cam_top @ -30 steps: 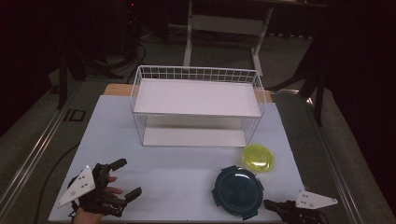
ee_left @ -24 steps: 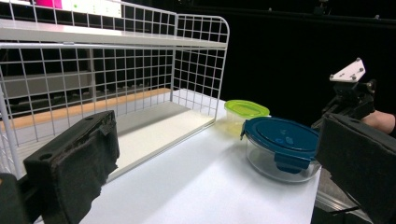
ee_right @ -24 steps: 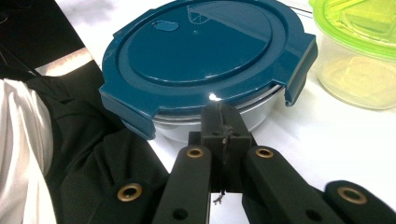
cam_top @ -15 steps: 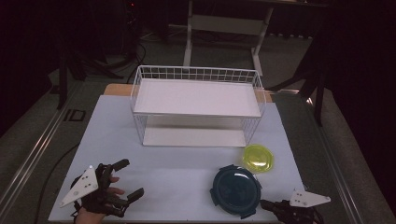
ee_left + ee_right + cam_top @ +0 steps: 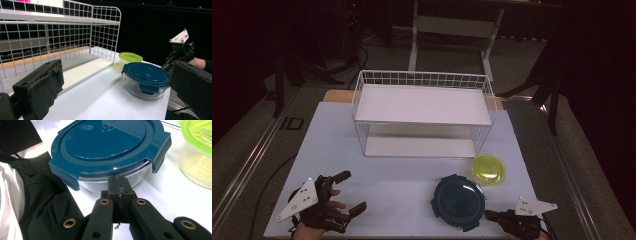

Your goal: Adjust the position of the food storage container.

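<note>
In the high view, your left gripper sits at the lower left, jaws spread wide and empty; your right gripper lies at the lower right, jaws together, just beside the blue-lidded container at lower centre.

In the left gripper view, that container stands right of centre, before the green-lidded tub.

In the right gripper view, your closed jaws hold nothing, their tip against the container's glass wall.

The round container sits on the table before the wire rack, the smaller container just behind-right.
</note>
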A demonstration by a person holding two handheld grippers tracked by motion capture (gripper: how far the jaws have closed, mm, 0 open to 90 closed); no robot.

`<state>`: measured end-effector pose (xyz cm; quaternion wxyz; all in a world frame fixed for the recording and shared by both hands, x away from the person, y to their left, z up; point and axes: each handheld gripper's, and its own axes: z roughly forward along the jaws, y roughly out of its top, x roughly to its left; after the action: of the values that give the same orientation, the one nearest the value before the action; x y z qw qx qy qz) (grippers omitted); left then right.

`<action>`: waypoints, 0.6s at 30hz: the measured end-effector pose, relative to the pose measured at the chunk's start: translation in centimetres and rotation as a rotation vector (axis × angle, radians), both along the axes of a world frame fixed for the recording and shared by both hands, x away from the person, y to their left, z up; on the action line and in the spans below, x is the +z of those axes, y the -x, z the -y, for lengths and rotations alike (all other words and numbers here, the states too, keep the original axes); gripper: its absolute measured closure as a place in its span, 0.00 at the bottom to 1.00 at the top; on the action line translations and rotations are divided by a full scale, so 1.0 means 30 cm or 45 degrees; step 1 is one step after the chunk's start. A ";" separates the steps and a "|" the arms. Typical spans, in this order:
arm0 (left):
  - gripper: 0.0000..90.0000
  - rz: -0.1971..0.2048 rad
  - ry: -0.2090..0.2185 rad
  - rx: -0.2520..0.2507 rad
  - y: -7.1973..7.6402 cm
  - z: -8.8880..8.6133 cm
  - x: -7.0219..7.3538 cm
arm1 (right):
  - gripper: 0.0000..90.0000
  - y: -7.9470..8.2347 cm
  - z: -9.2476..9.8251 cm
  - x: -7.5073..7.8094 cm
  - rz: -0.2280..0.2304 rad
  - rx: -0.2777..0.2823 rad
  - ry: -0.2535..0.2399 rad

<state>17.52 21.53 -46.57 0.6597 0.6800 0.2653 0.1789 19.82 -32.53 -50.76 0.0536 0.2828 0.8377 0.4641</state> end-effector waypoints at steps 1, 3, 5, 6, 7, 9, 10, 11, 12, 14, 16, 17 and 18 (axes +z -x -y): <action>0.00 0.001 0.001 0.000 0.000 0.000 0.000 | 1.00 -0.006 -0.009 -0.001 -0.003 0.007 0.004; 0.00 -0.002 0.003 0.001 0.000 -0.001 -0.001 | 1.00 -0.016 -0.023 -0.001 -0.009 0.022 0.001; 0.00 -0.004 0.003 0.000 -0.001 -0.001 -0.002 | 1.00 -0.026 -0.037 -0.002 -0.012 0.035 -0.003; 0.00 -0.004 0.002 0.000 -0.001 -0.001 -0.002 | 1.00 -0.030 -0.043 -0.002 -0.013 0.040 -0.004; 0.00 -0.003 0.000 -0.001 -0.001 0.000 -0.002 | 1.00 -0.034 -0.049 -0.002 -0.019 0.043 -0.005; 0.00 -0.004 -0.003 -0.003 -0.001 0.002 -0.003 | 1.00 -0.043 -0.061 -0.003 -0.025 0.052 -0.012; 0.00 -0.004 -0.003 -0.003 -0.001 0.002 -0.003 | 1.00 -0.043 -0.061 -0.003 -0.025 0.052 -0.012; 0.00 -0.006 -0.006 -0.004 -0.001 0.003 -0.004 | 1.00 -0.047 -0.068 -0.003 -0.025 0.054 -0.010; 0.00 -0.007 -0.005 -0.004 -0.001 0.003 -0.004 | 1.00 -0.056 -0.078 -0.002 -0.031 0.057 -0.013; 0.00 -0.006 -0.007 -0.003 -0.001 0.004 -0.004 | 1.00 -0.066 -0.091 -0.003 -0.038 0.062 -0.016; 0.00 -0.006 -0.007 -0.004 -0.001 0.005 -0.004 | 1.00 -0.078 -0.105 -0.004 -0.046 0.073 -0.022; 0.00 -0.006 -0.007 -0.004 -0.001 0.005 -0.004 | 1.00 -0.082 -0.114 -0.003 -0.048 0.077 -0.020; 0.00 -0.005 -0.009 -0.004 -0.001 0.005 -0.004 | 1.00 -0.086 -0.122 -0.003 -0.046 0.083 -0.021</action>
<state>17.55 21.38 -46.70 0.6569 0.6832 0.2650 0.1776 22.40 -28.87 -50.84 0.0208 0.2642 0.8435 0.4672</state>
